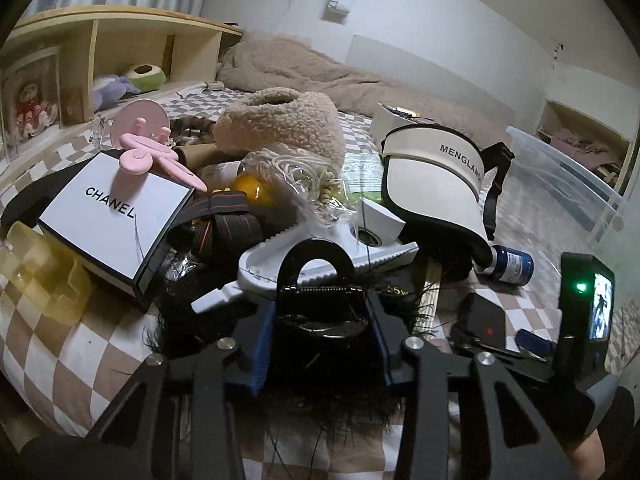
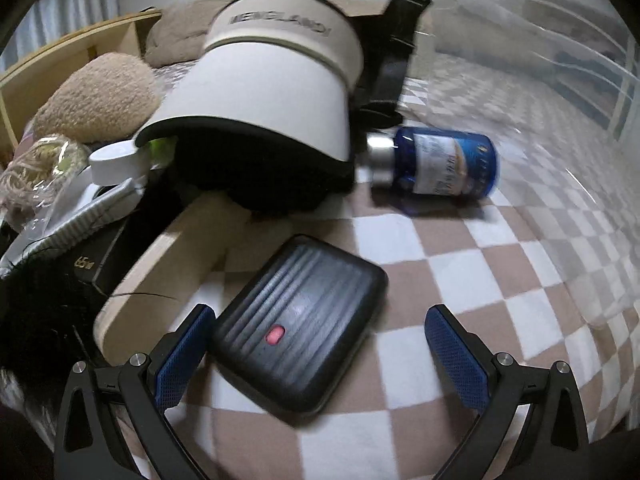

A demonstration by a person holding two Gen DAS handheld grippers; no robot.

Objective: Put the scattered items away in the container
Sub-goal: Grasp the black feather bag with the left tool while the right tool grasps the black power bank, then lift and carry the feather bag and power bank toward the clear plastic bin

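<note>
My left gripper is shut on a black claw hair clip, both blue pads pressing its sides. The clip sits in a tuft of black hair or fur on the checked bedspread. My right gripper stands open and low over a black ridged case with a red spot. Its left pad touches the case's corner, while the right pad is well apart from it. The same case shows at the right in the left wrist view. A clear plastic bin lies on the bed beyond, to the right.
A white MENGLAND visor overhangs a blue bottle. The pile holds a Chanel box, a pink fan, a fleecy beige slipper, a white serrated plastic piece and a yellow clip. A pale wooden piece lies beside the case.
</note>
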